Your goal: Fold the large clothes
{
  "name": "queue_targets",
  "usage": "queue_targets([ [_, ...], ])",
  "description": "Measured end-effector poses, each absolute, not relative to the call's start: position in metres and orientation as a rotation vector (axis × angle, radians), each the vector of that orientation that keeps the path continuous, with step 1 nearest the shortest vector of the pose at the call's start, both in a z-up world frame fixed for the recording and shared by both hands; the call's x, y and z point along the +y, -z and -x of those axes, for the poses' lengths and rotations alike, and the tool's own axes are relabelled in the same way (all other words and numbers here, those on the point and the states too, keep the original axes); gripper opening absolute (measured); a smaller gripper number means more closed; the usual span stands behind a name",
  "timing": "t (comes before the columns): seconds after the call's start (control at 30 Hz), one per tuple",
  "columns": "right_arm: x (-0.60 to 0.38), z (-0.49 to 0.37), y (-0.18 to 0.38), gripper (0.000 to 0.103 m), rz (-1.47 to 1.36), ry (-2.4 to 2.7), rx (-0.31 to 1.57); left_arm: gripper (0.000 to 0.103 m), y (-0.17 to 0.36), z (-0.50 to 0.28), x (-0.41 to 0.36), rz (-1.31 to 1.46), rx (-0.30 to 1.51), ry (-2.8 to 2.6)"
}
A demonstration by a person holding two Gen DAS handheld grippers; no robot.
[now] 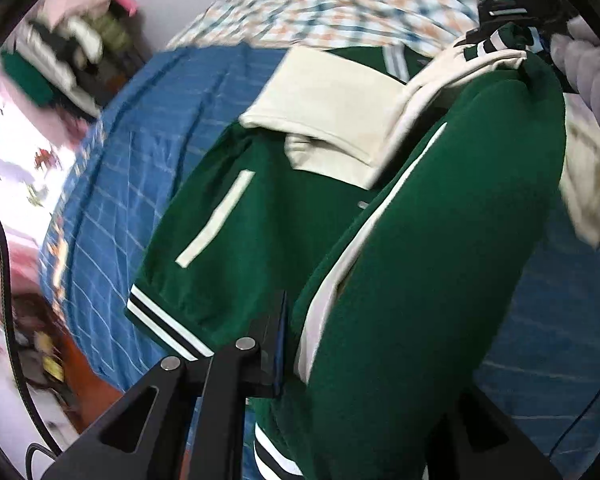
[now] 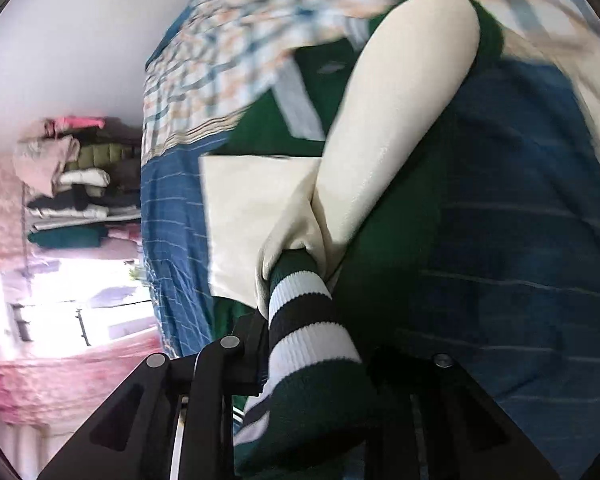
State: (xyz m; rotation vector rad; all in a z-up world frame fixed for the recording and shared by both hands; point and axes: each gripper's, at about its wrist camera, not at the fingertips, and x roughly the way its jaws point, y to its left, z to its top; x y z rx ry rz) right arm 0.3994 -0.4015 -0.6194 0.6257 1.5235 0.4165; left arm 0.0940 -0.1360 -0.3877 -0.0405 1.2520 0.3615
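Folding the right-hand side of the green jacket point(image 1: 260, 240) across its body is the step in hand. The jacket lies on the bed point(image 1: 140, 140), on a blue checked sheet, with one cream sleeve point(image 1: 332, 96) already laid across the chest.

**Left gripper** point(image 1: 300, 344)
- Jaws are closed on the lower green panel near the striped hem point(image 1: 168, 320).
- The panel is lifted clear of the bed and hangs as a raised fold.
- The gripper points forward along the jacket toward the collar end.

**Right gripper** point(image 2: 316, 364)
- Jaws are closed on the striped cuff point(image 2: 308, 320) of the second cream sleeve point(image 2: 400, 120).
- The sleeve runs away from the gripper, raised above the jacket body.
- In the left wrist view this gripper appears at the far end of the garment, well apart from the left one.

**Next move (judgement)**
- Carry both held points sideways together, toward the jacket's centre line.
- Keep the fabric taut between them so the fold edge lands straight.
- Lower onto the body before releasing; both frames show motion blur.
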Motion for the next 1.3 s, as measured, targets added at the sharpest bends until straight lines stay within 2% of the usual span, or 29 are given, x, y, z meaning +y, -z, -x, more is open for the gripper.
queue_targets([
  [0.13,-0.296,-0.429,0.603,0.025,-0.42,-0.368,1.563,0.019,0.39,-0.101,-0.056,0.165,1.267,-0.373],
  [0.23,-0.218,-0.444,0.629,0.025,-0.281,-0.314,1.615,0.02,0.407,-0.101,0.009,0.282,1.276,-0.416],
  [0.3,-0.181,-0.447,0.657,0.027,-0.209,-0.275,1.656,0.029,0.426,-0.097,0.054,0.39,1.281,-0.438],
  [0.33,-0.164,-0.449,0.675,0.03,-0.163,-0.265,1.677,0.04,0.437,-0.094,0.073,0.441,1.284,-0.449],
  [0.37,-0.143,-0.453,0.691,0.036,-0.127,-0.25,1.7,0.047,0.446,-0.091,0.088,0.483,1.289,-0.458],
  [0.4,-0.133,-0.454,0.701,0.043,-0.117,-0.247,1.717,0.047,0.458,-0.085,0.109,0.554,1.298,-0.47],
  [0.47,-0.116,-0.455,0.71,0.066,-0.122,-0.269,1.733,0.057,0.463,-0.074,0.13,0.641,1.284,-0.487],
  [0.53,-0.121,-0.45,0.705,0.076,-0.19,-0.388,1.714,0.064,0.459,-0.061,0.141,0.659,1.267,-0.541],
  [0.6,-0.119,-0.448,0.689,0.076,-0.302,-0.587,1.689,0.065,0.449,-0.048,0.143,0.675,1.238,-0.579],
  [0.67,-0.135,-0.447,0.671,0.075,-0.45,-0.73,1.656,0.075,0.441,-0.042,0.14,0.672,1.22,-0.605],
  [0.73,-0.178,-0.45,0.654,0.075,-0.509,-0.703,1.6,0.079,0.44,-0.043,0.129,0.653,1.211,-0.626],
  [0.9,-0.301,-0.46,0.646,0.076,-0.433,-0.467,1.498,0.08,0.496,-0.065,0.121,0.509,1.304,-0.753],
  [1.0,-0.375,-0.471,0.674,0.076,-0.388,-0.346,1.508,0.087,0.538,-0.062,0.138,0.609,1.358,-0.767],
  [1.07,-0.393,-0.485,0.706,0.076,-0.414,-0.335,1.537,0.09,0.539,-0.06,0.143,0.637,1.356,-0.772],
  [1.2,-0.412,-0.517,0.777,0.076,-0.608,-0.432,1.569,0.089,0.507,-0.045,0.133,0.628,1.319,-0.783],
  [1.3,-0.394,-0.534,0.811,0.079,-0.733,-0.525,1.564,0.088,0.478,-0.006,0.122,0.797,1.213,-0.757],
])
